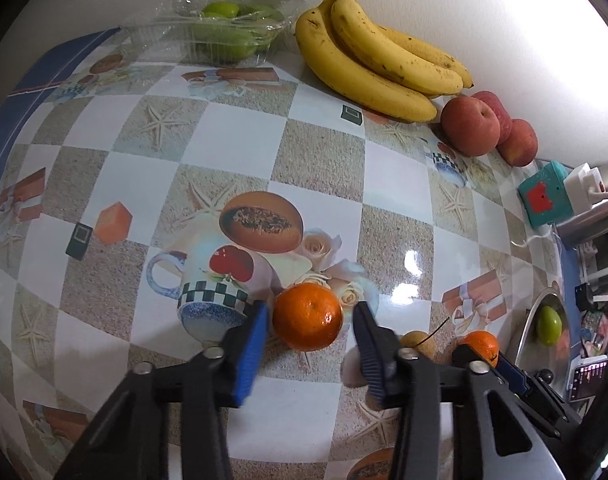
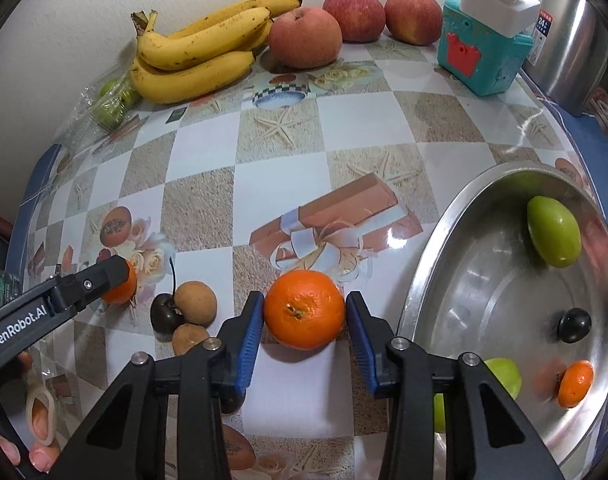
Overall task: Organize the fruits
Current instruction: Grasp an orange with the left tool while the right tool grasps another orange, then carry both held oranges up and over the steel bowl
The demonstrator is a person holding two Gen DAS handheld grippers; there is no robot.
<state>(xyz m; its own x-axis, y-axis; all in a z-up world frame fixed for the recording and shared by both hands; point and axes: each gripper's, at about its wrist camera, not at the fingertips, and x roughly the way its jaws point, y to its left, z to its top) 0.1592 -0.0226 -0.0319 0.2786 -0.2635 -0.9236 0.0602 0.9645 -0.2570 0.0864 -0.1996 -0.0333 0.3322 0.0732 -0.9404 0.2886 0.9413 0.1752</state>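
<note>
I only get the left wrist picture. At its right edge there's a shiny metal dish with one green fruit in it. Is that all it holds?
Observer: No. In the right wrist view the metal bowl also holds a small mandarin, a dark round fruit and a second green fruit.
Visitor: And the orange thing peeking out behind the other claw?
Observer: That is a whole mandarin. The right claw is set around it, with a pad against each side.
Visitor: What's the thin dark line next to it?
Observer: That is the stalk of a dark cherry, which sits against a round brown fruit.
</note>
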